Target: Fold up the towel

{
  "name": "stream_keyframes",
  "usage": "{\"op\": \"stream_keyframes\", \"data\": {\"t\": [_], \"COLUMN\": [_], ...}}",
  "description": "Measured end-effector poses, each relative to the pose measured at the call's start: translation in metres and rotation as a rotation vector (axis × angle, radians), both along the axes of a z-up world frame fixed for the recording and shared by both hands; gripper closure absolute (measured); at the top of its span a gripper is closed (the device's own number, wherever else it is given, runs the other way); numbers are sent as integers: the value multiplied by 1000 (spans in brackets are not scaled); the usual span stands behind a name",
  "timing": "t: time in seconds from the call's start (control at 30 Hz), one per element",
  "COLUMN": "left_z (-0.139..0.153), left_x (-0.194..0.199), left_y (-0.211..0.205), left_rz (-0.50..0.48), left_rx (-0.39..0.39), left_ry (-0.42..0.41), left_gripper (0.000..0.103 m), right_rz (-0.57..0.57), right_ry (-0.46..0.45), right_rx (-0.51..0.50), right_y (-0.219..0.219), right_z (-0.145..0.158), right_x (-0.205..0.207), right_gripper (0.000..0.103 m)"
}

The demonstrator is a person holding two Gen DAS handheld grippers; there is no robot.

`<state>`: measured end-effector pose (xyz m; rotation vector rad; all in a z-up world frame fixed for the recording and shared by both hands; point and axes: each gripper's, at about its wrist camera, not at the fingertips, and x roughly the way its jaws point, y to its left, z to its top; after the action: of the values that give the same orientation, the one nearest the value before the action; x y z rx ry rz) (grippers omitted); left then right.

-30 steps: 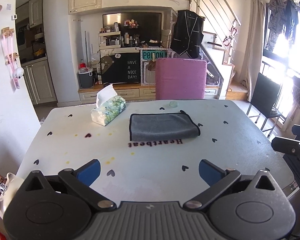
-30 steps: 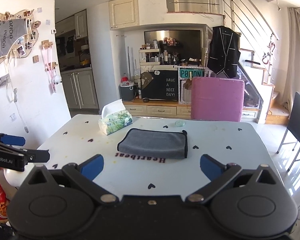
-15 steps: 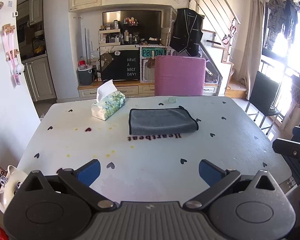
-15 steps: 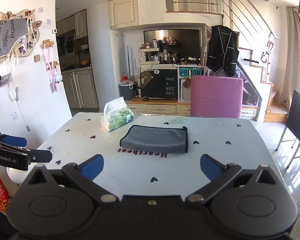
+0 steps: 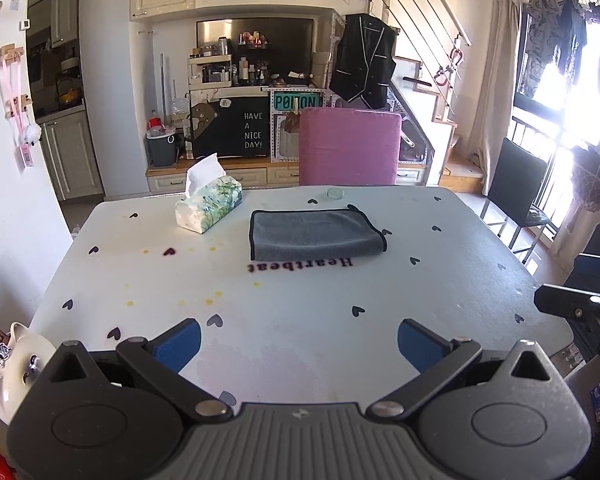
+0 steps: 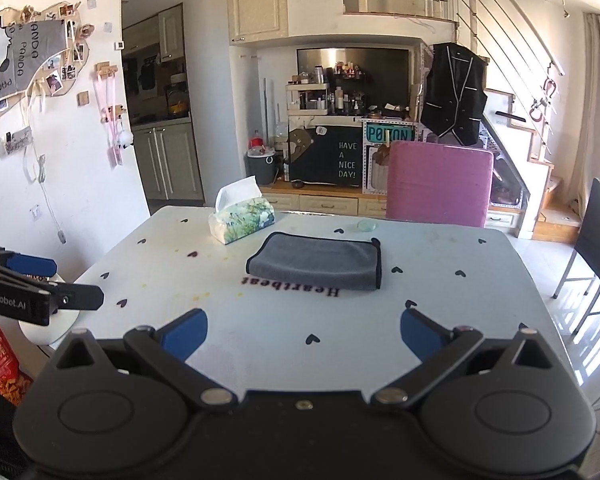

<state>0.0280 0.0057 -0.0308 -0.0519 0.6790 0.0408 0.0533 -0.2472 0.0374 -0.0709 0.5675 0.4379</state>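
A grey towel with a black hem lies folded flat on the white table, just beyond the printed word "Heartbeat". It also shows in the right wrist view. My left gripper is open and empty, held back over the table's near edge, well short of the towel. My right gripper is open and empty too, at the near edge. Each gripper shows at the side of the other's view: the right one and the left one.
A tissue box stands left of the towel. A small clear dish sits behind it. A pink chair stands at the far edge and a black chair at the right. A white cat-shaped object sits at the near left corner.
Both grippers have drawn back and up from the table, so the towel looks smaller and farther. The towel has not moved. Both stay open.
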Motion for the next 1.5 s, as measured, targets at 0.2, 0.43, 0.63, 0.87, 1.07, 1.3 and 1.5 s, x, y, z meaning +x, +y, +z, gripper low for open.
{"op": "stream_keyframes", "data": {"t": [0.2,0.43,0.63,0.87,1.07,1.3,1.5], "left_z": [1,0,-1,-1,0,0,0], "left_x": [-2,-4,-4,-4,-4,-4,-4], "left_y": [0,-1,-2,-2,-1,-1,-1], "left_rz": [-8,-11,-13,-13,-13,-13,-13], "left_rx": [-6,-9,-10,-9,-9,-10,-10], "left_ry": [2,0,0,-1,-1,0,-1], "left_gripper": [0,0,0,0,0,0,0], "right_rz": [-5,-4,-6,-5,-5,-4,-5], "right_ry": [2,10,10,11,12,13,11], "right_rx": [-2,-5,-6,-5,-5,-4,-5], "right_y": [0,-1,-1,-1,-1,-1,-1], "right_z": [0,-2,-2,-2,-1,-2,-1], "right_x": [-1,-2,-1,-1,-1,-1,-1], "right_gripper": [0,0,0,0,0,0,0]}}
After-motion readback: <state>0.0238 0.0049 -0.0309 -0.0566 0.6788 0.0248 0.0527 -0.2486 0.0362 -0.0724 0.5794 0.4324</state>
